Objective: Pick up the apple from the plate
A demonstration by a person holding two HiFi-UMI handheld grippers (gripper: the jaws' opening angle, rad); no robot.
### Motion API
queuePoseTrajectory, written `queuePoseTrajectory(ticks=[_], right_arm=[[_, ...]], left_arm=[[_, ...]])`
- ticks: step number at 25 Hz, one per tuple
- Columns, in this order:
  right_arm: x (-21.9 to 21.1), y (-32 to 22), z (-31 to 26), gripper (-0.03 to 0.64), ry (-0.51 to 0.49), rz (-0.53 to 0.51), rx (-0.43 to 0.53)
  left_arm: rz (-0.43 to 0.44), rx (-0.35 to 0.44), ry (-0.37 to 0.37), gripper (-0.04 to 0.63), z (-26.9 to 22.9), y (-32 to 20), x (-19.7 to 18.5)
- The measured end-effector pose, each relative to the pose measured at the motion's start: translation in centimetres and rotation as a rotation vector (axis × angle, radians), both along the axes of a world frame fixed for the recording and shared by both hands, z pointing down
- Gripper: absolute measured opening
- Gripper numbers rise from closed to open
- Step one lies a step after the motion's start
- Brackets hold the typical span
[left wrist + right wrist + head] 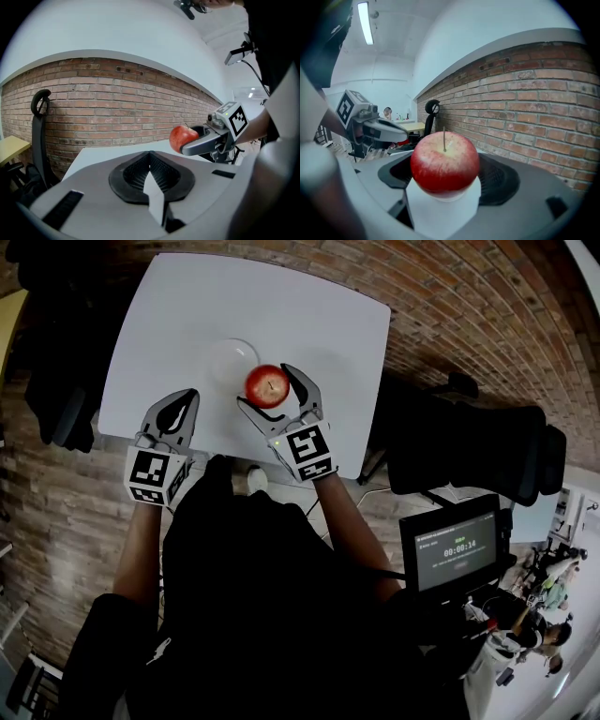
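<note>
The right hand-held gripper (265, 388) clamps the red apple (445, 161) from both sides, stem up, apparently lifted just clear of the white plate (225, 360) on the desk (319, 315), while the left hand-held gripper (187, 397) waits nearby, closed and empty, out of the way.

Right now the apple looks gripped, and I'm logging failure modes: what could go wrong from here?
1. The apple is round and smooth, pinched only at its sides by the right gripper; it may slip if the grip eases.
2. If dropped, it could strike the plate or roll off the table.
3. The left gripper is shut and off to the side, so it likely couldn't catch it.
</note>
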State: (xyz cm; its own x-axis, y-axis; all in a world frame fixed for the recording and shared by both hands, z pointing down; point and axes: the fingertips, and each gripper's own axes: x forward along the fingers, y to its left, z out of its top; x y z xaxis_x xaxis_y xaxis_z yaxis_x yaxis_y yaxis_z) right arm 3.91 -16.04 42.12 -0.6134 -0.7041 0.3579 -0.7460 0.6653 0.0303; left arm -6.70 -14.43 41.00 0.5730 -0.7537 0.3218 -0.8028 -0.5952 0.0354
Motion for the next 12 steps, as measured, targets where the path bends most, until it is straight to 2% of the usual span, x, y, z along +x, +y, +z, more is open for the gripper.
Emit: queuePoseTrajectory(ticks=[12], right_arm=[[0.3,1.9,-1.5,0.403,-0.007,-0.007,0.028]], left_arm=[[-0.011,0.009,0.006,0.006,-0.7,2.0,0.6]])
